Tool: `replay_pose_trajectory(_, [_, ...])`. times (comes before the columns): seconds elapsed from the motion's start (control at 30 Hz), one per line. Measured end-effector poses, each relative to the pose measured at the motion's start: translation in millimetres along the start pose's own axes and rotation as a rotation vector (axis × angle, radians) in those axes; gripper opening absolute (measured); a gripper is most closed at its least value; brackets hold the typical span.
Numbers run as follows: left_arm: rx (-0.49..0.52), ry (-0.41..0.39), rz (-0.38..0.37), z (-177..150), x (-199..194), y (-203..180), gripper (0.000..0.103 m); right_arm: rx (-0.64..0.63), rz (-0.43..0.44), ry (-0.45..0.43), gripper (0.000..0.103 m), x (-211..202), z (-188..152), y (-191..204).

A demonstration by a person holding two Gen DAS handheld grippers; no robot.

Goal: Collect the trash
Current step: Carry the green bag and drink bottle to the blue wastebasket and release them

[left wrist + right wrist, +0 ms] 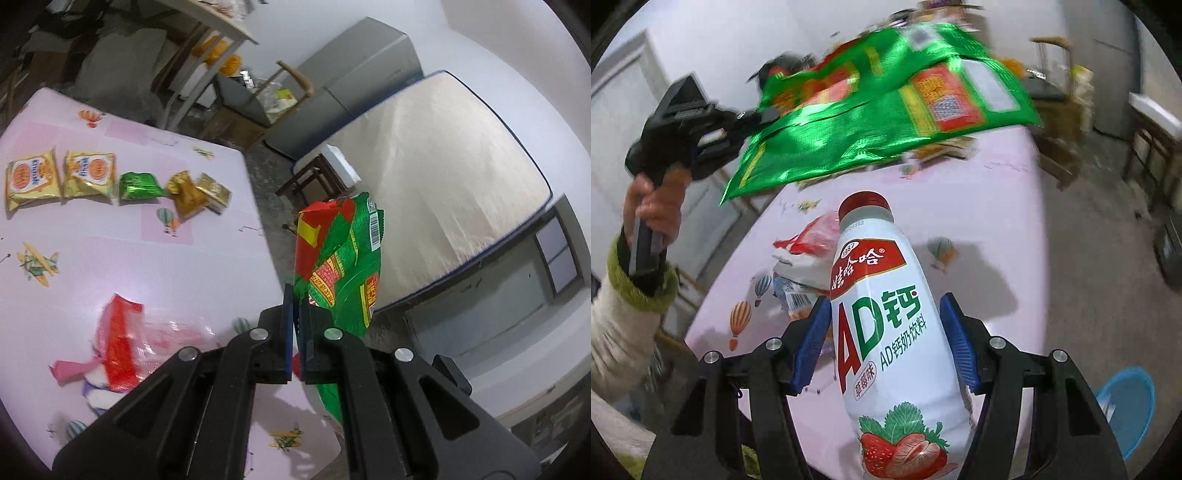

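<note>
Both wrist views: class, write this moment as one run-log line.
left gripper: shut on green snack bag | right gripper: holding white drink bottle | both above pink table

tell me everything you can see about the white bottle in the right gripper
The white bottle looks like smooth plastic, with a dark red screw cap and a printed label: a red band with white characters, a big red and green "AD", and strawberries near the base. The cap is on. It lies along the right gripper, cap pointing away from the camera, above the pink table. The blue pads flank its body, and nothing else touches it.
</note>
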State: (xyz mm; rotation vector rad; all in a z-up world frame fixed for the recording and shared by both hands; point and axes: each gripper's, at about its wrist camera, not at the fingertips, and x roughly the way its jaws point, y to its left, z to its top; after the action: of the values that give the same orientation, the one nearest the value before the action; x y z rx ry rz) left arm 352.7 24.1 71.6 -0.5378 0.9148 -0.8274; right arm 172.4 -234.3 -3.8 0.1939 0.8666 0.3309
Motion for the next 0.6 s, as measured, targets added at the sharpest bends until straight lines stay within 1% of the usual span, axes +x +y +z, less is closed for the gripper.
replay_pose_trajectory(0.1, [0.039, 0.020, -0.015, -12.0, 14.5, -25.3, 0.000, 0.096, -0.036, -0.050, 0.059, -30.2, -24.3, -25.3])
replay_pose_trajectory(0.23, [0.091, 0.069, -0.033, -31.4, 47.5, -60.9, 0.000, 0.220, -0.120, -0.122, 0.058, -74.3, -67.5, -61.0])
replay_pose_trajectory(0.3, [0.118, 0.112, -0.044, -44.7, 71.7, -81.7, 0.000, 0.286, -0.158, -0.150, 0.057, -94.4, -89.7, -78.9])
replay_pose_trajectory(0.37, [0.156, 0.163, -0.043, -59.7, 100.9, -105.2, 0.000, 0.368, -0.210, -0.182, 0.057, -117.4, -120.3, -99.2])
replay_pose_trajectory(0.4, [0.169, 0.182, -0.041, -65.7, 111.7, -113.5, 0.000, 0.399, -0.226, -0.192, 0.056, -124.9, -129.2, -108.2])
replay_pose_trajectory(0.47, [0.208, 0.237, -0.028, -83.3, 145.6, -136.0, 0.000, 0.498, -0.265, -0.226, 0.056, -145.2, -161.9, -131.0])
replay_pose_trajectory(0.5, [0.221, 0.256, -0.025, -90.2, 158.5, -144.9, 0.000, 0.523, -0.275, -0.233, 0.051, -152.7, -172.1, -137.2])
replay_pose_trajectory(0.6, [0.265, 0.317, 0.004, -114.4, 205.6, -168.6, 0.000, 0.647, -0.319, -0.253, 0.051, -171.9, -214.7, -169.1])
